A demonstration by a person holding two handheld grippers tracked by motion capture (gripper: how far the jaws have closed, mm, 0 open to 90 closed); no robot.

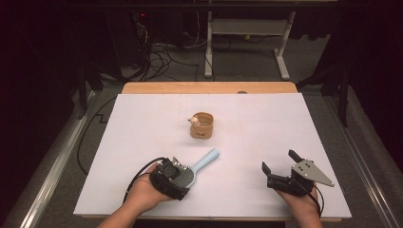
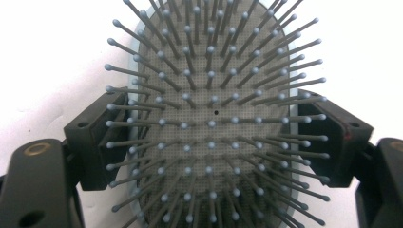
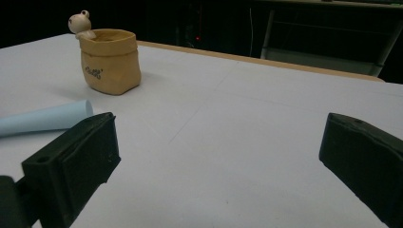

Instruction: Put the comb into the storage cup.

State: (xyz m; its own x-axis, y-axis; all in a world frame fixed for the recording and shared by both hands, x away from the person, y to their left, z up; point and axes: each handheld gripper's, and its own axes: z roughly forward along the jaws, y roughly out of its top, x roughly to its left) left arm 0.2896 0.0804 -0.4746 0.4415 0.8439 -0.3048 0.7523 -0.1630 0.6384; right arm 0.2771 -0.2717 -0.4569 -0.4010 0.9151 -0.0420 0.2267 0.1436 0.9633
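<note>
A light blue hairbrush (image 1: 205, 160) lies bristles-up on the white table near the front left, its handle pointing toward the middle. My left gripper (image 1: 184, 177) is shut on the brush head. In the left gripper view the two black jaws press on both rims of the grey bristle pad (image 2: 214, 114). My right gripper (image 1: 278, 160) rests open at the front right with nothing between its jaws (image 3: 218, 128). The brush handle's tip (image 3: 45, 118) shows just left of its left jaw.
A small tan sack-shaped pot (image 1: 202, 125) with a little frog figure on its rim stands at the table's middle (image 3: 110, 61). The white sheet (image 1: 142, 137) covers a wooden tabletop (image 1: 209, 88). Beyond the far edge are cables and a white desk frame (image 1: 247, 28).
</note>
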